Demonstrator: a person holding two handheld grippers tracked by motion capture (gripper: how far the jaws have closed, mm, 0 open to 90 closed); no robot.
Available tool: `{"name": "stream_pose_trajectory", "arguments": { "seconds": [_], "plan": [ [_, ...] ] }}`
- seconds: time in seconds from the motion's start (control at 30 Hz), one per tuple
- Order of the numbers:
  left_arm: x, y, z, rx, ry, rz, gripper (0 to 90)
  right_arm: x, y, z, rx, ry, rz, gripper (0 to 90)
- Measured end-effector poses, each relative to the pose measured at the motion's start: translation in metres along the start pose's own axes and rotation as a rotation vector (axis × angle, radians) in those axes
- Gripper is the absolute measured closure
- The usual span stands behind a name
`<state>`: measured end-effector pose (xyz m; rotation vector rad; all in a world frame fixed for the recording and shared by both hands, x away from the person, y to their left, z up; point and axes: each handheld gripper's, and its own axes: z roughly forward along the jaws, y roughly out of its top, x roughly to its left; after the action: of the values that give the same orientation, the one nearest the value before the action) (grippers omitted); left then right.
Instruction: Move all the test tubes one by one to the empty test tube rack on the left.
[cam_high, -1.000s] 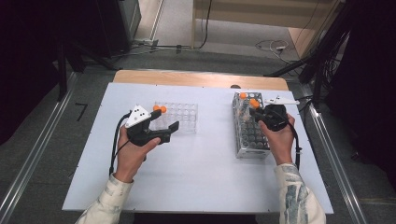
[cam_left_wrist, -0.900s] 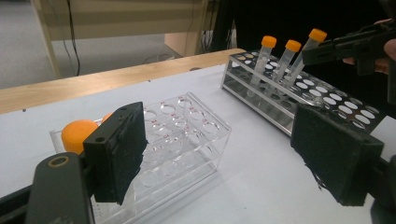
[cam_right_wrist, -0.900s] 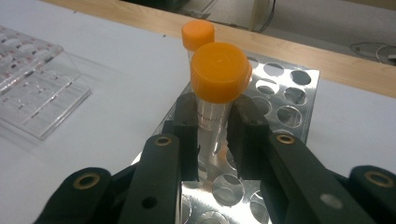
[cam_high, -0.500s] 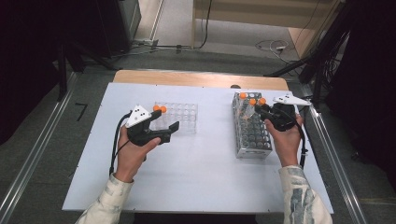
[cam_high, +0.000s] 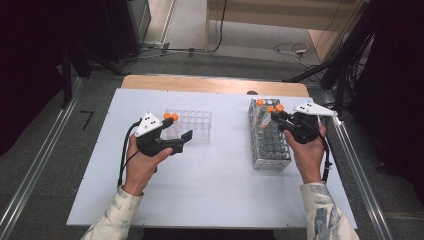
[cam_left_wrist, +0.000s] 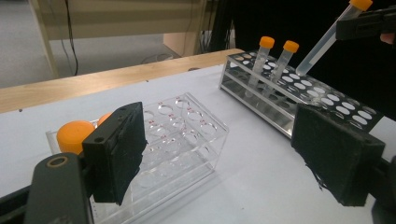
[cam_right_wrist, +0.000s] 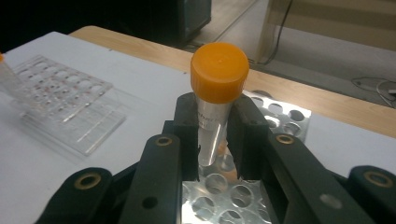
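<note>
In the high view, our right gripper (cam_high: 274, 116) has lifted an orange-capped tube (cam_high: 278, 109) up from the metal rack (cam_high: 270, 150) on the right of the counter (cam_high: 220, 185); a second ago it sat lower, so the tube is now free to carry to the clear rack (cam_high: 192, 125).

In the left gripper view, the left gripper (cam_left_wrist: 219, 154) stands apart, empty, and we count two tubes in each rack.

In the right gripper view, the jaws are clamped on the one tube (cam_right_wrist: 217, 93).
</note>
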<state>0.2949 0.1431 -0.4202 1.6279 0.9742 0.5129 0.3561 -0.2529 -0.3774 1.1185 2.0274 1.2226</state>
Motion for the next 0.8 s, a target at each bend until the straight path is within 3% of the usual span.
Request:
{"name": "stream_pose_trajectory", "arguments": {
  "seconds": [0.37,0.57,0.8],
  "plan": [
    [-0.001,0.001,-0.002,-0.009,0.001,-0.002,17.9,0.047,0.006,0.013,-0.003,0.138,-0.051,72.3],
    [-0.001,0.002,-0.003,-0.011,-0.027,-0.017,20.2,0.080,0.005,0.028,0.026,0.222,-0.084,72.4],
    [-0.007,0.004,-0.004,-0.008,-0.054,0.000,21.3,0.124,-0.001,0.047,0.073,0.320,-0.148,72.3]
  ]
}}
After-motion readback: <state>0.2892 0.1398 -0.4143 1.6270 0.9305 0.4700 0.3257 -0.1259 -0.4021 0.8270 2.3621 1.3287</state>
